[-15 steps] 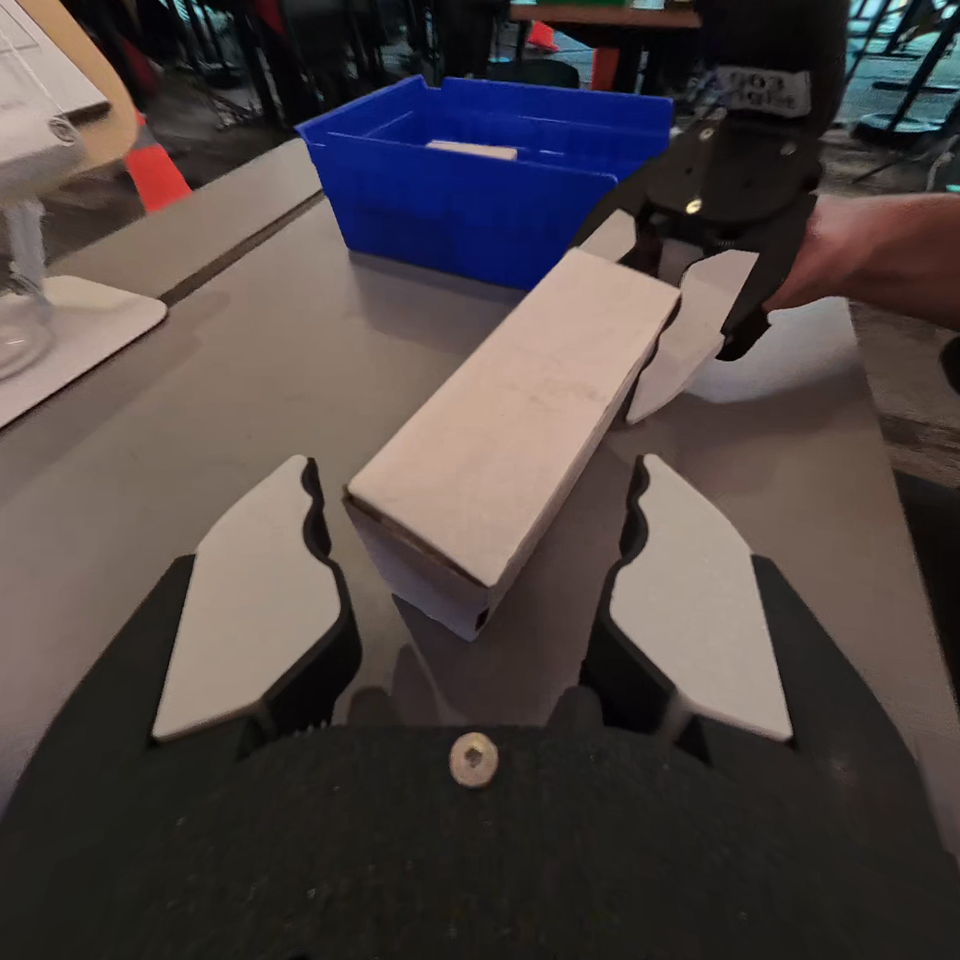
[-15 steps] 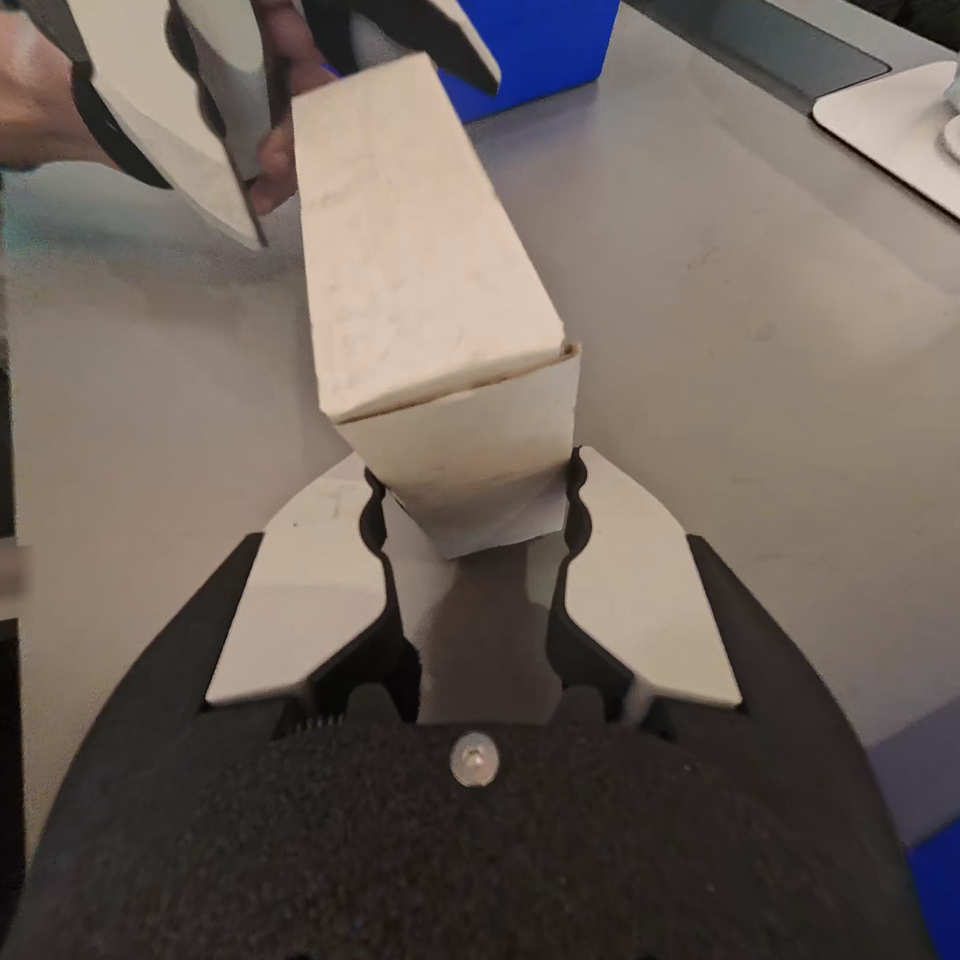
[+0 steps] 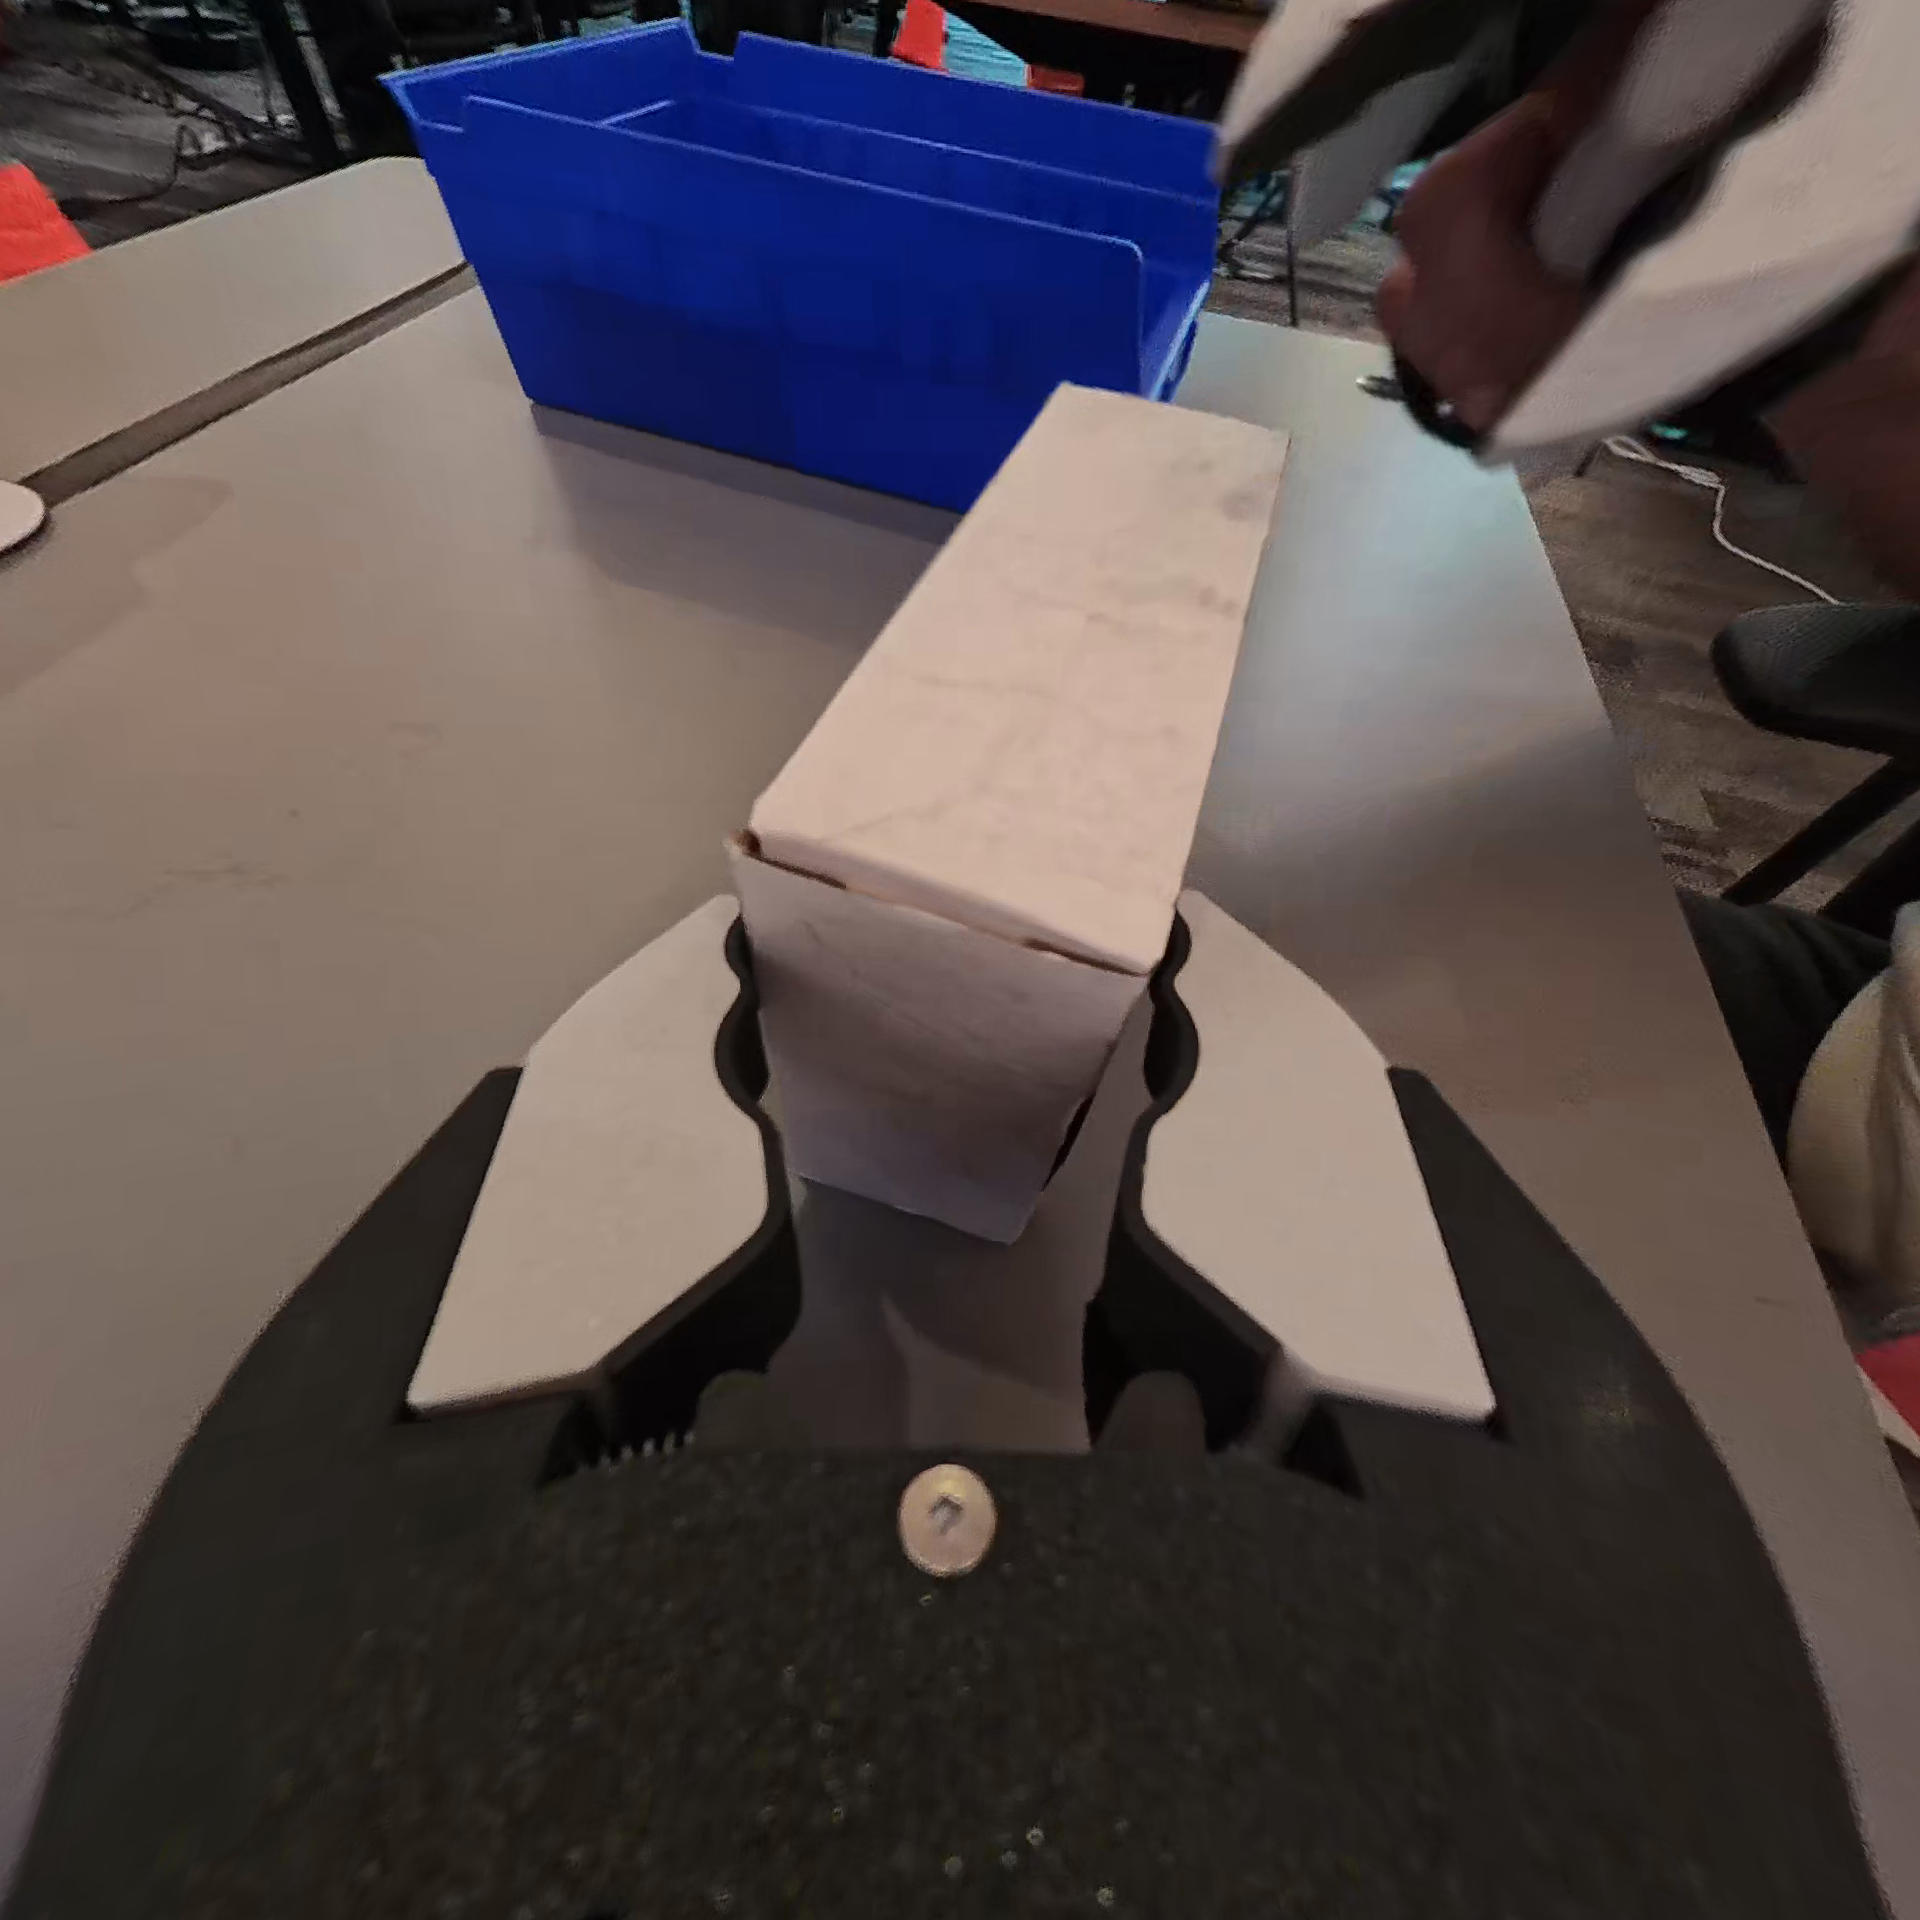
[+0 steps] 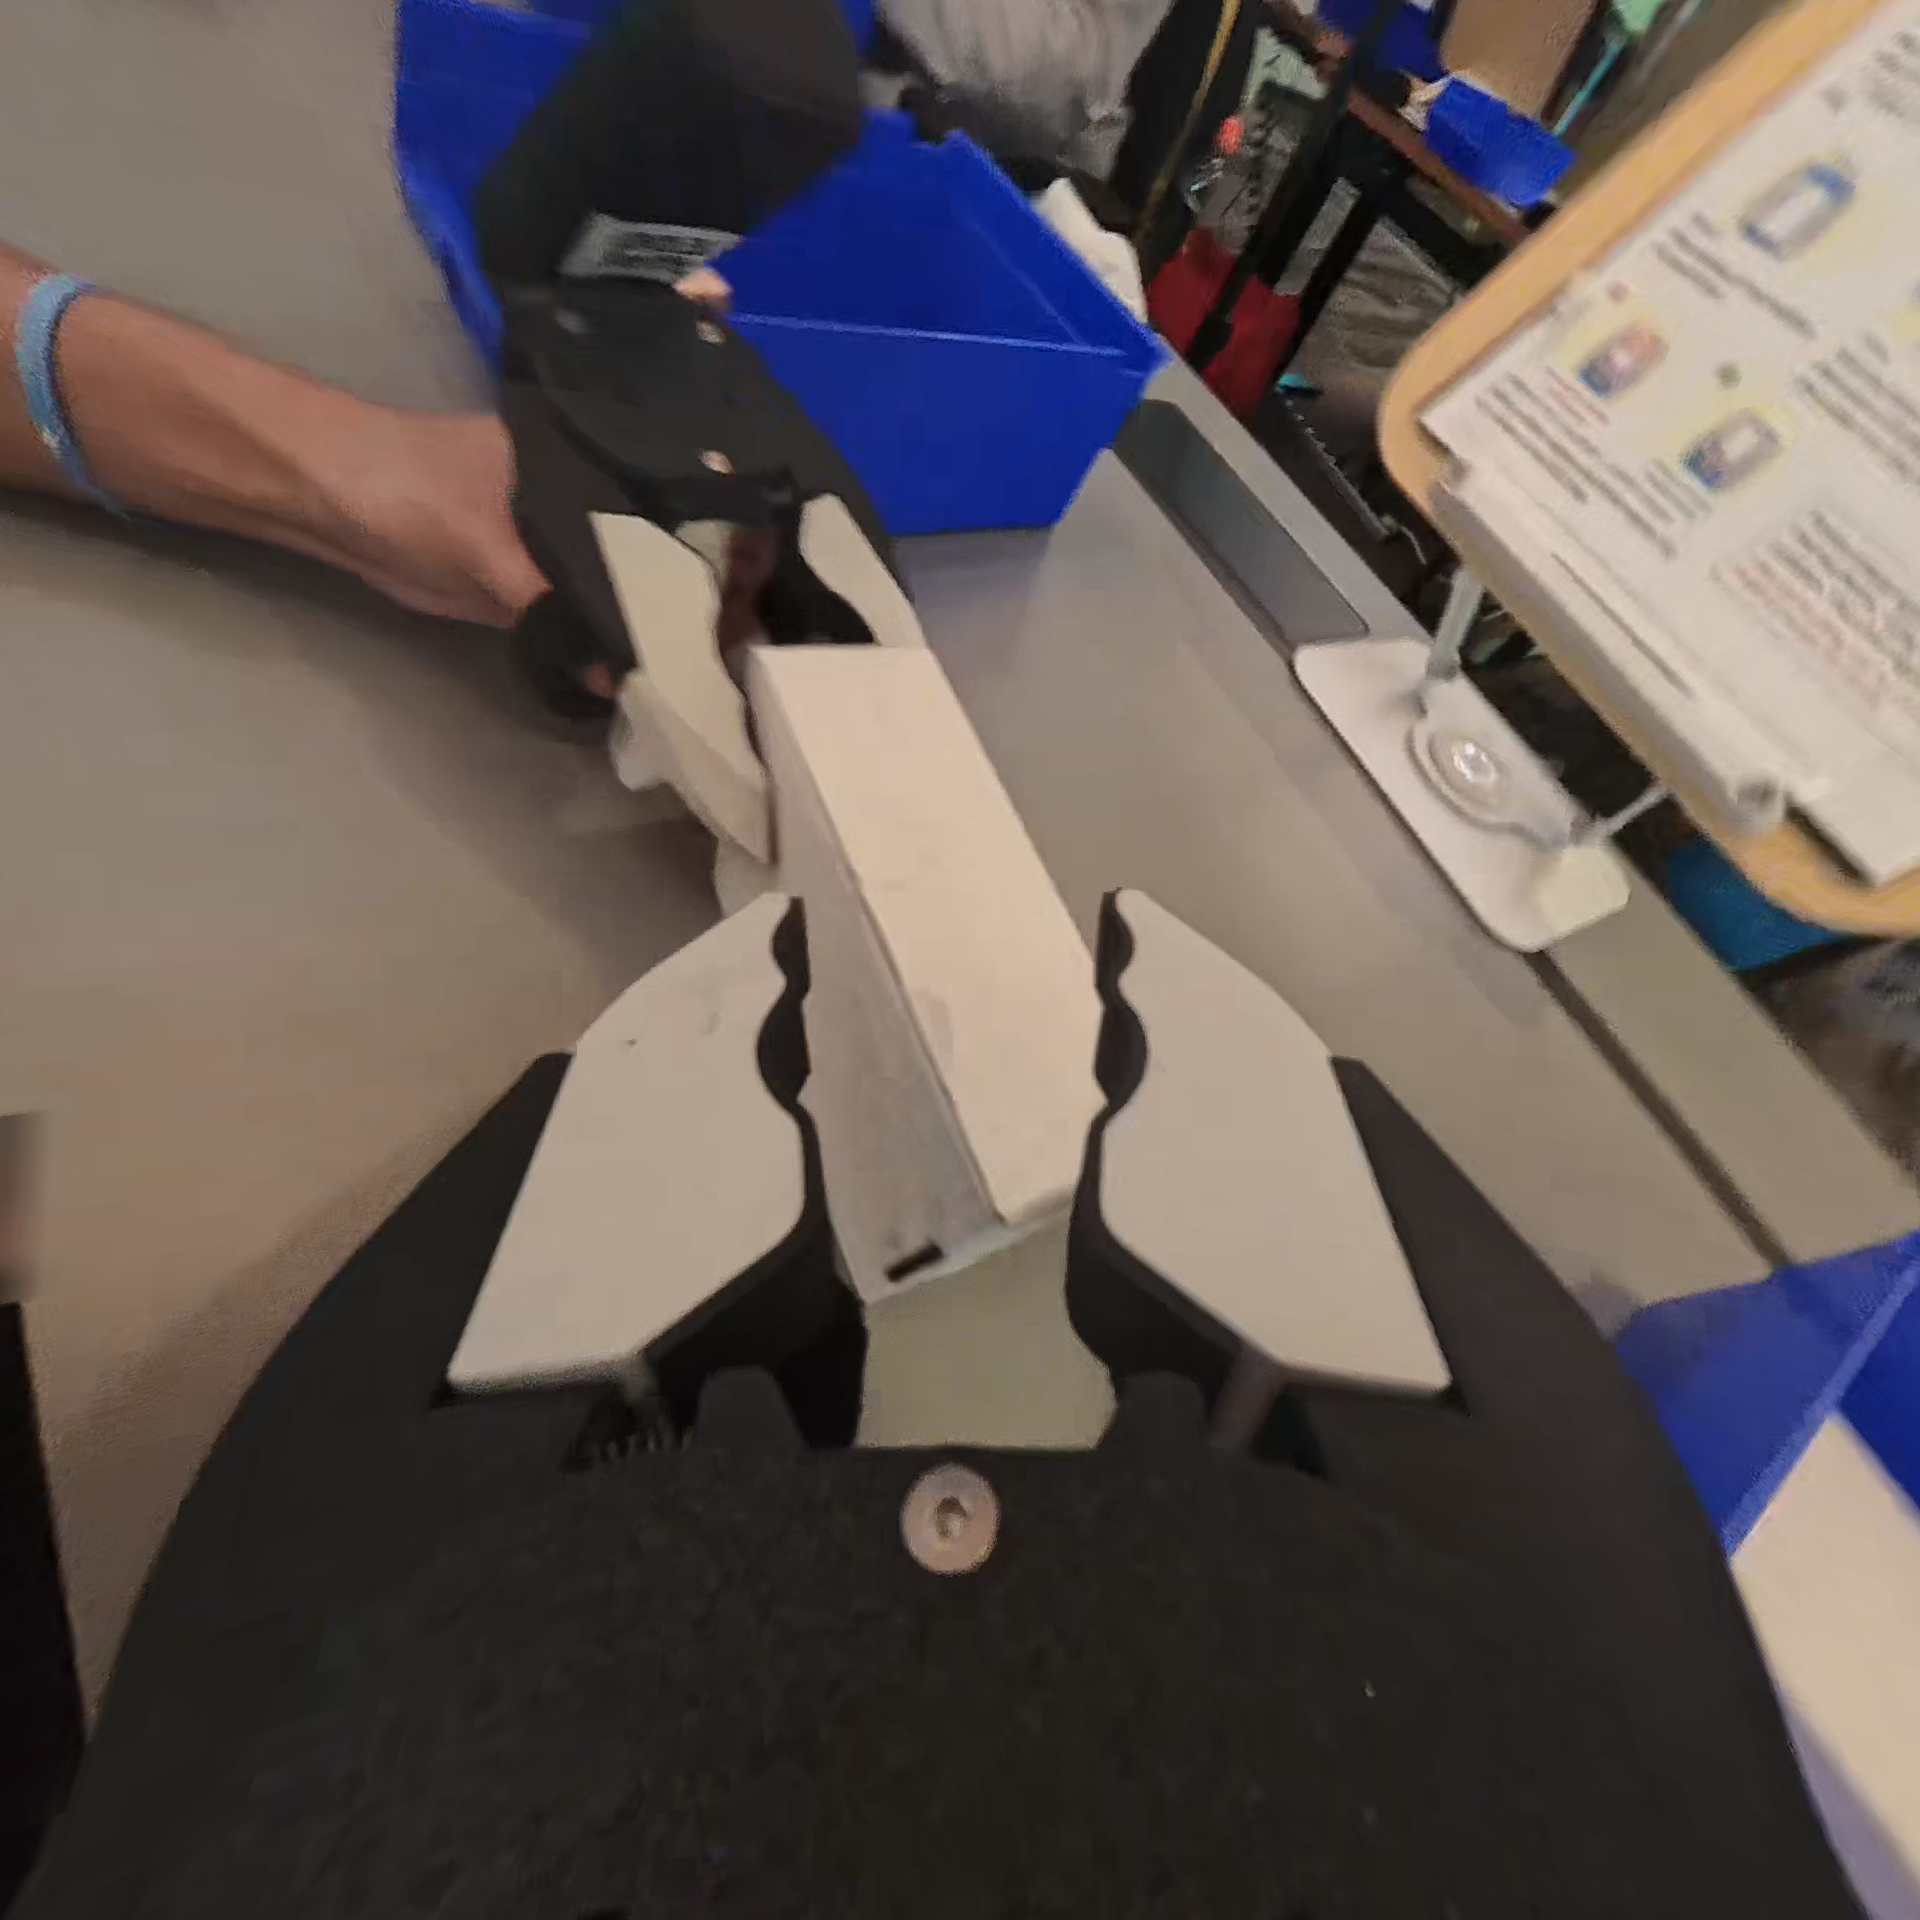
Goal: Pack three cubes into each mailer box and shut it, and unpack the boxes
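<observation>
While the left hand-held gripper (image 3: 956,1039) clamps the near end of the closed white mailer box (image 3: 1049,686) on the grey counter (image 3: 364,727), the right hand-held gripper (image 4: 951,1049) straddles its other end, jaws apart; blue bin (image 3: 810,281) beyond.

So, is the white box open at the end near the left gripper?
No, the white box has its end flap shut, between the left gripper's fingers.

Your mailer box (image 3: 1049,665) is matt white cardboard, faintly scuffed — the bin (image 3: 831,281) at the tabletop's far edge is smooth blue plastic. The tabletop (image 3: 364,675) looks smooth, dull grey; your left gripper (image 3: 956,1039) has grainy black plastic — pale matt fingers (image 3: 613,1195).
</observation>
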